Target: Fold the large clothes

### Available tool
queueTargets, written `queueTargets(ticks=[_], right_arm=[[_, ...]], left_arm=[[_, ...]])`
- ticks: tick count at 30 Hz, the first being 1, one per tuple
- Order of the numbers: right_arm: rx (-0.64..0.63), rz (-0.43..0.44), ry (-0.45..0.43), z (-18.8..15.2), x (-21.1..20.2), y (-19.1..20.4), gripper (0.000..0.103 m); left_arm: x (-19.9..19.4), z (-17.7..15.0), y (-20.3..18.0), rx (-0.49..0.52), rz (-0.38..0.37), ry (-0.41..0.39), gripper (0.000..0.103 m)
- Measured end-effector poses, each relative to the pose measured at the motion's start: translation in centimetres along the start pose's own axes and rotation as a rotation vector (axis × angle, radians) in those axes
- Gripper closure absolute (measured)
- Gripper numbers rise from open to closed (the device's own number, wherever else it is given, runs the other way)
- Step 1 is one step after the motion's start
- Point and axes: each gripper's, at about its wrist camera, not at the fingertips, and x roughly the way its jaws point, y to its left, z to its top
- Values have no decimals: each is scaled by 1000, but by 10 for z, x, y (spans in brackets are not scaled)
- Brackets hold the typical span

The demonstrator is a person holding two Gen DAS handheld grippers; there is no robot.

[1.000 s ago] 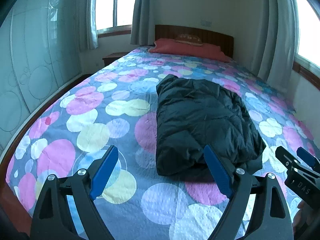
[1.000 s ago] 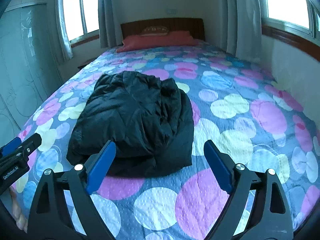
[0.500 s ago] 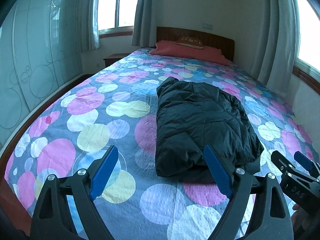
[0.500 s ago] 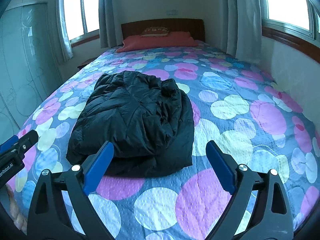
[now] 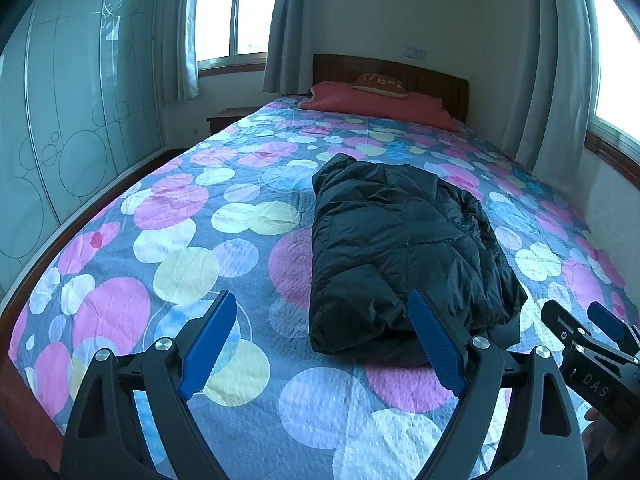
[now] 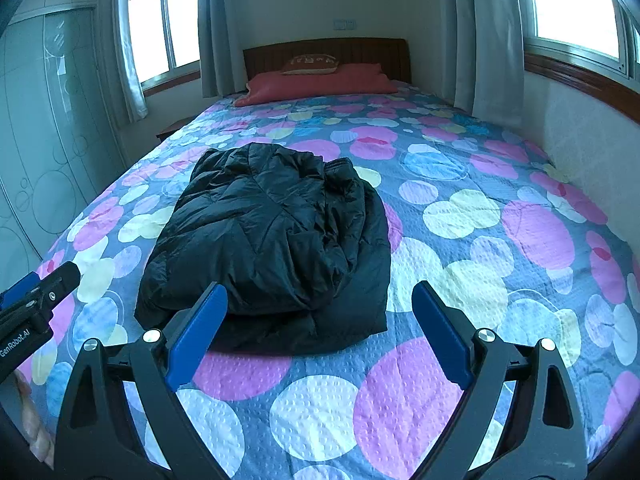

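Observation:
A black puffer jacket (image 5: 396, 248) lies folded into a thick bundle on the bed (image 5: 224, 240); it also shows in the right wrist view (image 6: 272, 240). My left gripper (image 5: 324, 340) is open and empty, held above the bed's near end, just short of the jacket's near left edge. My right gripper (image 6: 320, 332) is open and empty, held near the jacket's near right corner. Each gripper shows at the edge of the other's view: the right one (image 5: 584, 336) and the left one (image 6: 36, 292).
The bed (image 6: 480, 240) has a spotted quilt, a red pillow (image 5: 376, 104) and a wooden headboard (image 6: 328, 52) at the far end. A glass wardrobe (image 5: 60, 120) stands on the left, a wall (image 6: 580, 128) with a window on the right.
Both grippers have drawn back and risen a little from the jacket. The jacket has not moved. Both stay open.

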Motion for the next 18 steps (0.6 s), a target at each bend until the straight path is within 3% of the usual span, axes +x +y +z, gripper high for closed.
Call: queueTargets(ticks=[18], right_arm=[[1,1,1,-1,0,1,10]], left_arm=[[0,-5,-1,-3,-5,4,17]])
